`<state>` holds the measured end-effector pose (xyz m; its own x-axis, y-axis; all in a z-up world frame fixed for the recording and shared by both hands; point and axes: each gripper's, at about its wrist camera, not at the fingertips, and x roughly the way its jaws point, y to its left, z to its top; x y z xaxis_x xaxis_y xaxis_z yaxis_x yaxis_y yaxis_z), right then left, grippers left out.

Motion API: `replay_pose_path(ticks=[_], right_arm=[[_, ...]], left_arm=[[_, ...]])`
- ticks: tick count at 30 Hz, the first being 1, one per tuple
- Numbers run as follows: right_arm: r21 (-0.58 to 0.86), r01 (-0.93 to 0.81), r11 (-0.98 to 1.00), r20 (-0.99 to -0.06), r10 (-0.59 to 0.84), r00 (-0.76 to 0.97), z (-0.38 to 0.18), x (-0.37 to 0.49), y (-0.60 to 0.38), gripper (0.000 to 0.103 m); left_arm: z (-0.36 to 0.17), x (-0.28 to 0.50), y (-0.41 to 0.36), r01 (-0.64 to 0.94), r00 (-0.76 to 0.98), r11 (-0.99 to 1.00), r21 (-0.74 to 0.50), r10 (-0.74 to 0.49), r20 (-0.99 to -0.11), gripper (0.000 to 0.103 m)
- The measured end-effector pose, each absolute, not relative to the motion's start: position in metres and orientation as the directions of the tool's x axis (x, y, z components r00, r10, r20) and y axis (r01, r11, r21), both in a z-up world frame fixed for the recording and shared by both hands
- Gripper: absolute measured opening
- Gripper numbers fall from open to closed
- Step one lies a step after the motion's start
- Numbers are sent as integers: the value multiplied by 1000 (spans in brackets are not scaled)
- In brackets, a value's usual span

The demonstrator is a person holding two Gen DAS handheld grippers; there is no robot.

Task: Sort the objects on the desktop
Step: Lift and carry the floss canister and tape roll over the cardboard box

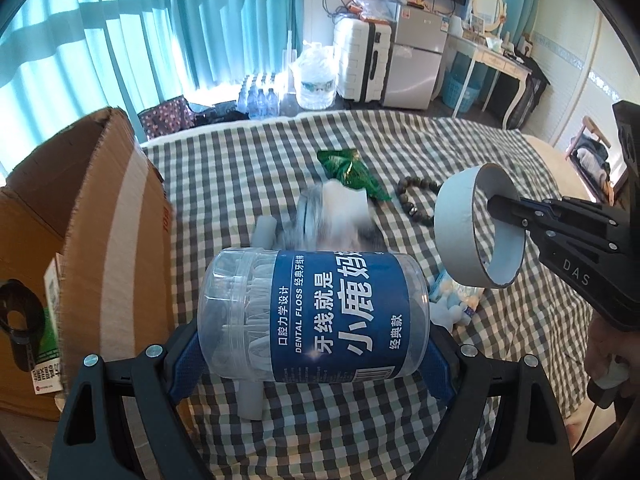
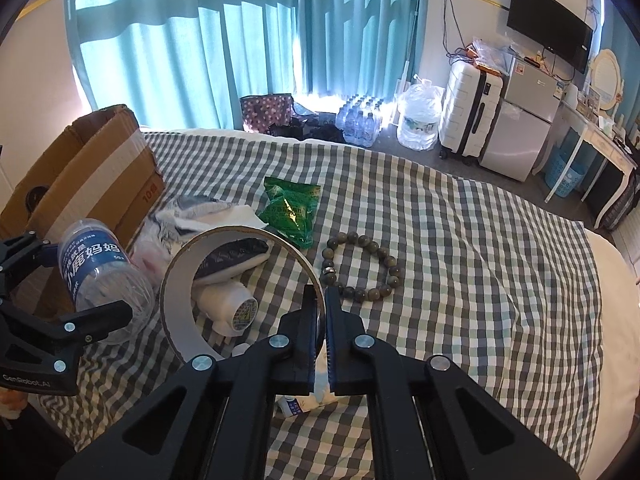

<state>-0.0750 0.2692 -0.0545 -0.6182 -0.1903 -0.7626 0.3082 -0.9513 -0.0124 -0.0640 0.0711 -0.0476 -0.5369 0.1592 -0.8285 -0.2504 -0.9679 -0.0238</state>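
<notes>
From the left wrist view, the left gripper (image 1: 316,354) holds the dental floss jar (image 1: 314,316) sideways, its 2 fingers spread wide against the jar's ends, lifted above the checked bedspread (image 1: 460,152) with the open cardboard box (image 1: 92,208) just to the left; the jar is smooth and round, so it could roll or slip out between the pads if the hand tilts on the way to the box, and it could clip the upright flap. At the right of this view the right gripper (image 1: 494,204) pinches the wall of the tape roll (image 1: 478,226), held in the air. From the right wrist view, that gripper's 2 fingers are nearly together on the roll's thin rim at one spot only, so the ring may swing or pivot out of the grip. The bead bracelet (image 2: 362,266), green packet (image 2: 290,210) and white bottle (image 2: 228,306) lie loose beneath, where a dropped ring could scatter them
</notes>
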Motion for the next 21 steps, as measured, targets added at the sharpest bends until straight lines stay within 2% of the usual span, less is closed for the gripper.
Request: replay_pose_path(ticks=[21], right_arm=[[10, 285, -958, -695, -211, -687, -21, -60, 270, 4]], left_arm=[[-9, -55, 54, -195, -657, -980, 28, 109, -746, 89]])
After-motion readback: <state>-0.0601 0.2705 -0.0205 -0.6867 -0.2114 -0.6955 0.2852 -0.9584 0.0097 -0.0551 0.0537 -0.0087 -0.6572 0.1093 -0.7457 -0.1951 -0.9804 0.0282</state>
